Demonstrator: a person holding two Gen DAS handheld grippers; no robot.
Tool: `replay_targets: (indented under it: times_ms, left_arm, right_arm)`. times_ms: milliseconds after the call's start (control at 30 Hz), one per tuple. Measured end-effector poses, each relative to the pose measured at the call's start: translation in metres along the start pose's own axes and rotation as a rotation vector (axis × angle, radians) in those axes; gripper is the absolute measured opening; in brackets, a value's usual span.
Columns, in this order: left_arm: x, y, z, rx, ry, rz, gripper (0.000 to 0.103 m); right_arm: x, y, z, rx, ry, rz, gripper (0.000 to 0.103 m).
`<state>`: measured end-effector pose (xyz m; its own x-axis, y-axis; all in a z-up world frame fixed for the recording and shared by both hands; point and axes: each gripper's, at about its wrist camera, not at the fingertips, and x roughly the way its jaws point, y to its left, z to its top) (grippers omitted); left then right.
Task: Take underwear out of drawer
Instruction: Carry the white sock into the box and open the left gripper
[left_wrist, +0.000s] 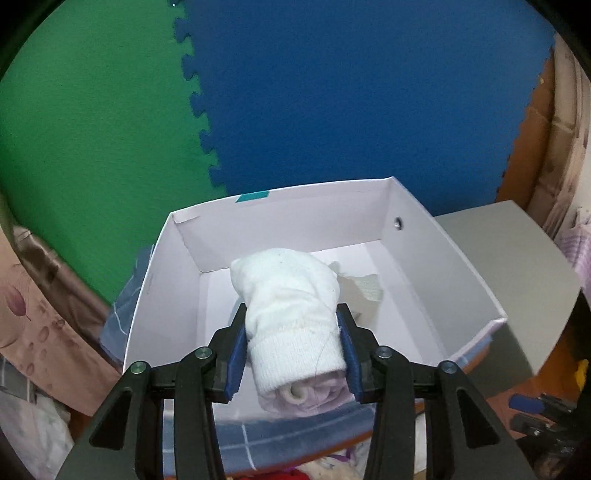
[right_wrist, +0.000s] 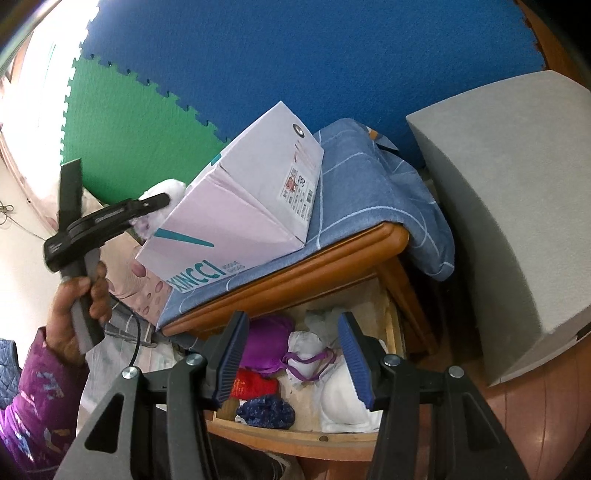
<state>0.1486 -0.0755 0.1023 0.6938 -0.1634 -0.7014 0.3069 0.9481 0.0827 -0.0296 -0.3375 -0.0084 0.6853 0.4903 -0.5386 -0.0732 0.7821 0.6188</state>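
My left gripper (left_wrist: 293, 334) is shut on a rolled white and pale-purple piece of underwear (left_wrist: 291, 306) and holds it over the open white cardboard box (left_wrist: 458, 273). In the right wrist view that gripper (right_wrist: 162, 201) shows at the box's left side with the white roll (right_wrist: 164, 190) in it. My right gripper (right_wrist: 291, 354) is open and empty above the open wooden drawer (right_wrist: 295, 437), which holds several rolled garments: purple (right_wrist: 267, 341), white (right_wrist: 343, 397), red (right_wrist: 255, 387) and dark blue (right_wrist: 266, 410).
The box (right_wrist: 236, 206) stands on a blue checked cloth (right_wrist: 373, 184) over the wooden nightstand (right_wrist: 295, 273). A scrap of pale cloth (left_wrist: 365, 288) lies inside the box. A grey cabinet (right_wrist: 509, 206) stands at the right. Green and blue foam mats (left_wrist: 295, 92) cover the wall.
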Motion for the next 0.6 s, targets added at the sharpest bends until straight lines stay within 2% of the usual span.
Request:
replay_targets:
  times_ms: [267,600]
  left_arm:
    - [0.033,0.022,0.003,-0.034,0.056,0.024,0.041]
    - [0.054,0.032,0.001,-0.039,0.089,0.052,0.043]
  right_arm:
    - [0.005,0.003,-0.001,-0.009,0.020,-0.004,0.053]
    - [0.011,0.004,-0.002,-0.018,0.043,-0.014,0.053]
